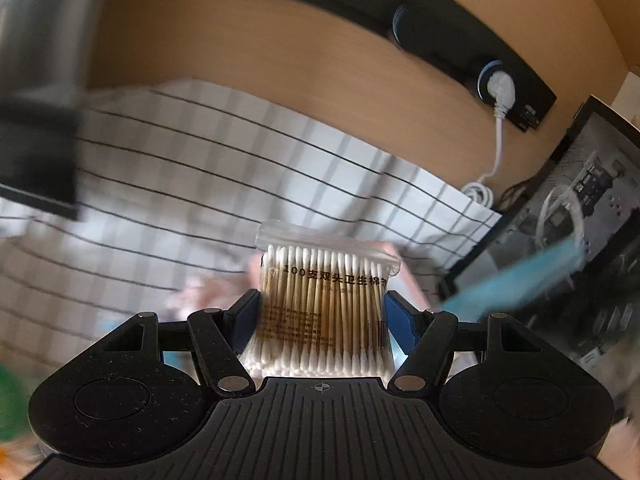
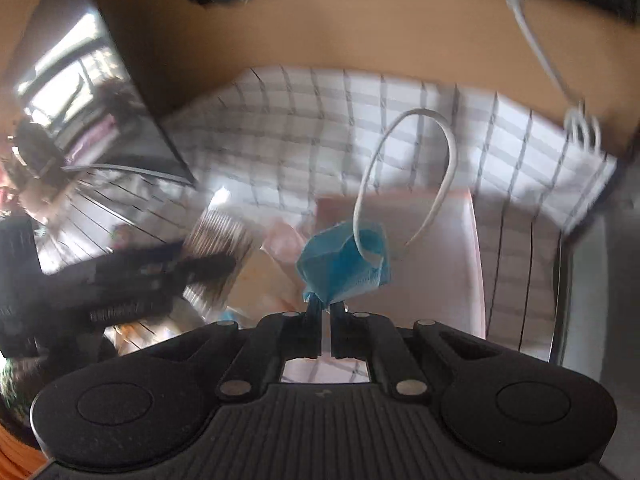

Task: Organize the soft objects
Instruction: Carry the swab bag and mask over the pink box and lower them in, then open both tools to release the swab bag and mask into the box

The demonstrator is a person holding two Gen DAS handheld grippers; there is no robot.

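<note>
The left gripper [image 1: 322, 316] is holding a swab pack [image 1: 324, 304], its blue pads [image 1: 400, 326] standing wide and pressing on the pack's two sides. The pack is standing upright between the fingers, its clear top edge rising above the pads, printed side facing the camera. The right gripper [image 2: 326, 314] is pinching a blue mask [image 2: 344, 264], its jaws closed almost together on a corner of it. The mask is hanging crumpled just past the fingertips, and its white ear loop [image 2: 404, 176] is arching beyond it.

Both grippers are hanging over the checked cloth [image 1: 192, 168], which is covering the wooden table [image 1: 260, 40]. In the right view, a pink tray [image 2: 440, 272] is lying on the cloth under the mask, and the left gripper with its pack is showing blurred at the cloth's left side. In the left view, the mask is appearing as a blue streak off the cloth's right edge. A white cable [image 1: 498, 148] is running to the cloth's far right corner.
</note>
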